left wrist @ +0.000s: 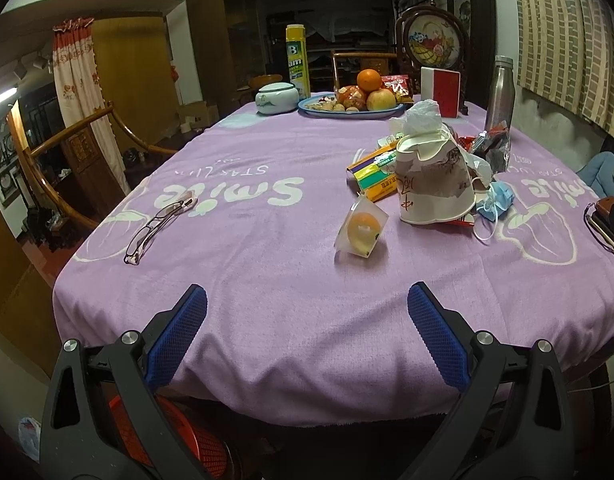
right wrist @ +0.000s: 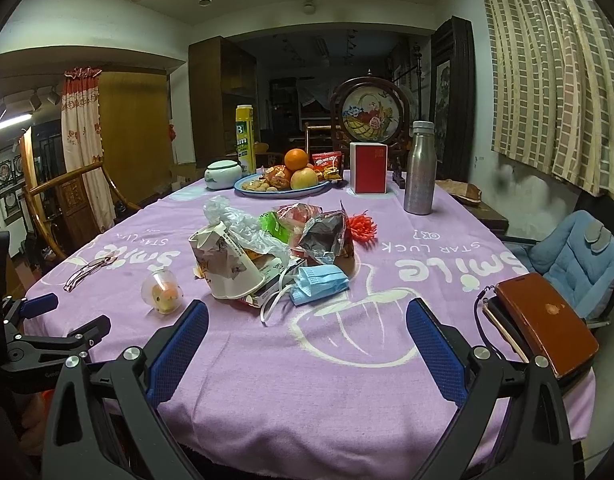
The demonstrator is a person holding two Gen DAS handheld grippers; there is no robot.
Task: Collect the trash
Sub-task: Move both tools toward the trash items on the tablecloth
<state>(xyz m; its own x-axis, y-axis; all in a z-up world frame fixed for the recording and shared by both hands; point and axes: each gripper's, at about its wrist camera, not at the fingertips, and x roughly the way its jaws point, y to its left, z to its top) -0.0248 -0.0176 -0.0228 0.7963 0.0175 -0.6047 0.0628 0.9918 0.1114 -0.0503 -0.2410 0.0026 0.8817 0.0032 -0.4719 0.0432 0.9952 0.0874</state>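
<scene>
Holding both jaws spread and empty, I find the trash pile [right wrist: 267,248] ahead-left of my right hand-held gripper [right wrist: 307,344], nearer than my left hand-held gripper [left wrist: 307,332], crushed cup [right wrist: 227,268] foremost.

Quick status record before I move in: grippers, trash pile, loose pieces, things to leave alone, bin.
left gripper: open, empty, at the near table edge
right gripper: open, empty, facing the pile
trash pile: crushed paper cup lying on flat boxes, blue face mask beside it, wrappers and plastic bag behind
loose piece: clear snack pack, apart from the pile, nearer the left gripper
leave alone: glasses, fruit plate, steel bottle, brown wallet
bin: red basket under the table edge, partly hidden
</scene>
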